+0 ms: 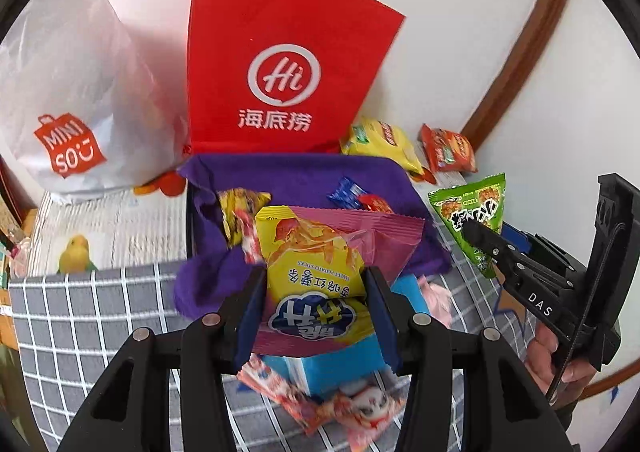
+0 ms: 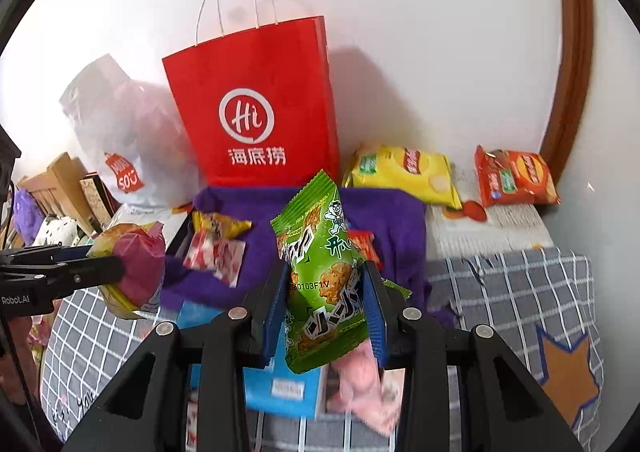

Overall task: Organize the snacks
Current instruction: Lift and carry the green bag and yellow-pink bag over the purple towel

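Observation:
My left gripper (image 1: pixel 316 308) is shut on a pink and yellow sweet potato sticks packet (image 1: pixel 320 264), held above the near edge of a box lined with purple cloth (image 1: pixel 288 175). In the right wrist view that packet (image 2: pixel 136 268) hangs at the left. My right gripper (image 2: pixel 326 312) is shut on a green snack packet (image 2: pixel 320 264), also over the box's purple cloth (image 2: pixel 384 211); the left wrist view shows this packet (image 1: pixel 476 219) at the right. Small wrapped snacks (image 1: pixel 240 211) lie inside the box.
A red paper bag (image 1: pixel 288 63) and a white plastic bag (image 1: pixel 68 111) stand behind the box against the wall. Yellow (image 2: pixel 404 171) and orange (image 2: pixel 512 179) chip bags lie at the back right. A blue carton (image 2: pixel 280 384) and pink packets (image 2: pixel 360 384) lie on the grey checked cloth (image 2: pixel 520 292) below.

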A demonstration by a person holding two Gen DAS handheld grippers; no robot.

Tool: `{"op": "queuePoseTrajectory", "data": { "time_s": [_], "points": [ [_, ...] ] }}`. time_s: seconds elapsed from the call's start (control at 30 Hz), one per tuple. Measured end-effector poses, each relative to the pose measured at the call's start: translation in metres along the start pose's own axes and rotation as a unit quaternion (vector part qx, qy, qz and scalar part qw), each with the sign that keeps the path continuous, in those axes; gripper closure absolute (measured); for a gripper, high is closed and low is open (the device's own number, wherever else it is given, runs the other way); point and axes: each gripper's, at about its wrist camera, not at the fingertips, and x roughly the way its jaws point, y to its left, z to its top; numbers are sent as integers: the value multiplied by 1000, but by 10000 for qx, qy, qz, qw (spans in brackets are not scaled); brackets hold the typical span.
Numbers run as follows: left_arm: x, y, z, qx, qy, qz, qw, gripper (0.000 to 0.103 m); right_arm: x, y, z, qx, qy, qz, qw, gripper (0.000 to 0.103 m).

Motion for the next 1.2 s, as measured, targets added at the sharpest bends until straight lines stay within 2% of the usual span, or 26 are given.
{"op": "queuePoseTrajectory", "data": {
  "time_s": [0.5, 0.67, 0.73, 0.83, 1.2],
  "points": [
    [51, 15, 58, -75, -37, -41, 10000, 56, 72, 1, 56, -49, 94, 26, 9999, 67],
    [81, 30, 57, -193, 102, -25, 9998, 56, 107, -4, 47, -24, 394, 157, 9991, 67],
    [91, 34, 57, -197, 272, 3, 9994, 56, 119, -4, 43, -173, 561, 91, 9982, 67],
    [95, 43, 57, -304, 327, -9, 9990, 56, 129, -6, 42, -220, 665, 37, 9975, 67],
    [96, 55, 59, -469, 262, -14, 9986, 56, 131, -19, 43, -267, 707, 85, 9971, 67]
  ]
}}
